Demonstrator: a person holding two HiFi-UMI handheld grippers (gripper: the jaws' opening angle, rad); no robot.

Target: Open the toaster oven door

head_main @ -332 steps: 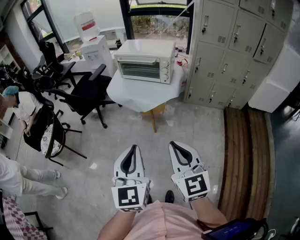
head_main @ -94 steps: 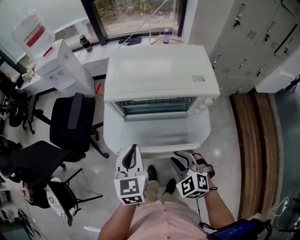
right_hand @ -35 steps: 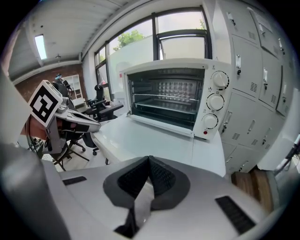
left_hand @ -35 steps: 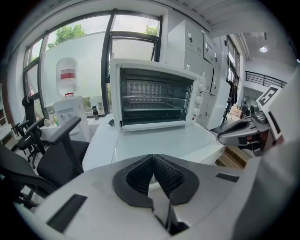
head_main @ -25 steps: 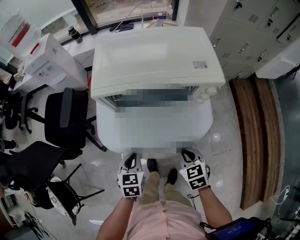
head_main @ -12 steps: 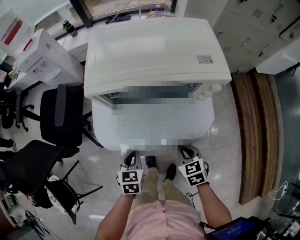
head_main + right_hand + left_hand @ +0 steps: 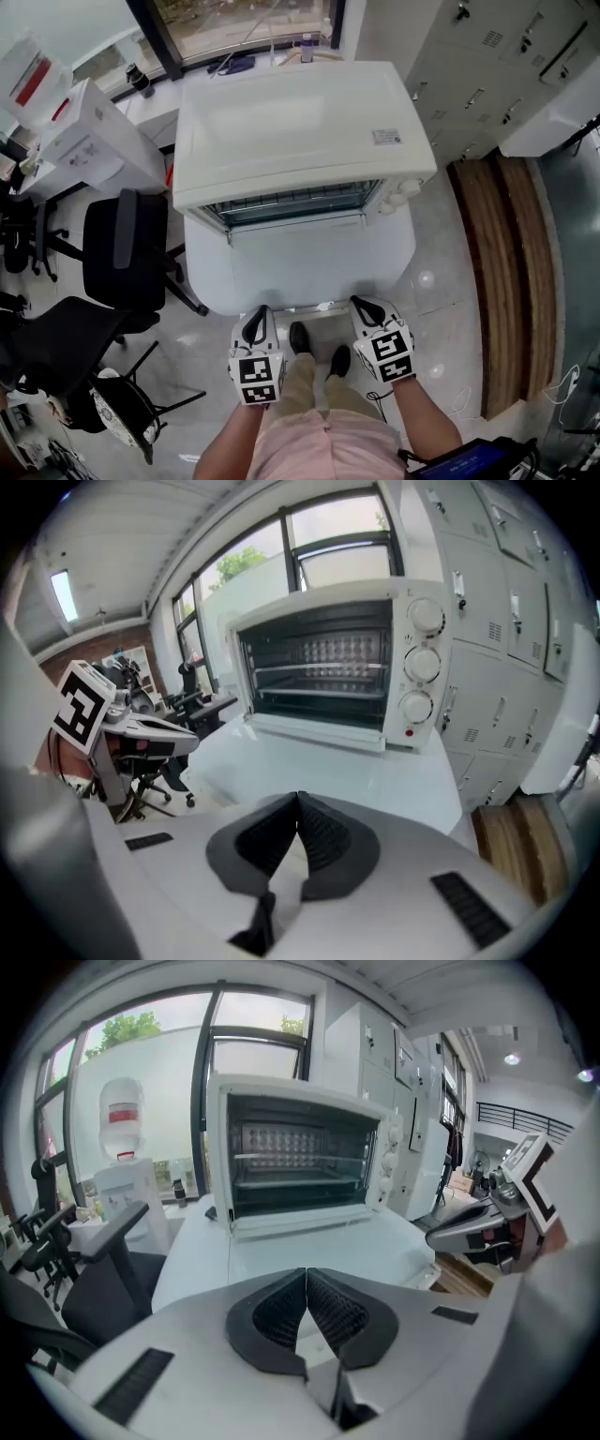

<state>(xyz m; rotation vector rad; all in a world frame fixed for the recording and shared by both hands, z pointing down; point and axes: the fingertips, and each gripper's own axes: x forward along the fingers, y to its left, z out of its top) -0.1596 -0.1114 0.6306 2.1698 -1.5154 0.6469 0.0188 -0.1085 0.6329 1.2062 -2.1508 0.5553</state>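
Showing a white oven (image 7: 300,122) on a white desk (image 7: 309,267). Both gripper views look straight at its dark inside and rack (image 7: 323,672), so the door (image 7: 317,733) seems to be dropped open already, with little left to do. Left gripper (image 7: 259,314) and right gripper (image 7: 362,304) hang well in front of the oven, each with jaws pressed together, holding nothing. From overhead the door's angle is hard to judge, and its handle cannot be made out.

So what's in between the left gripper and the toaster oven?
Nothing but bare white tabletop lies between the left gripper and the toaster oven. The left gripper view shows this best, and the head view agrees.
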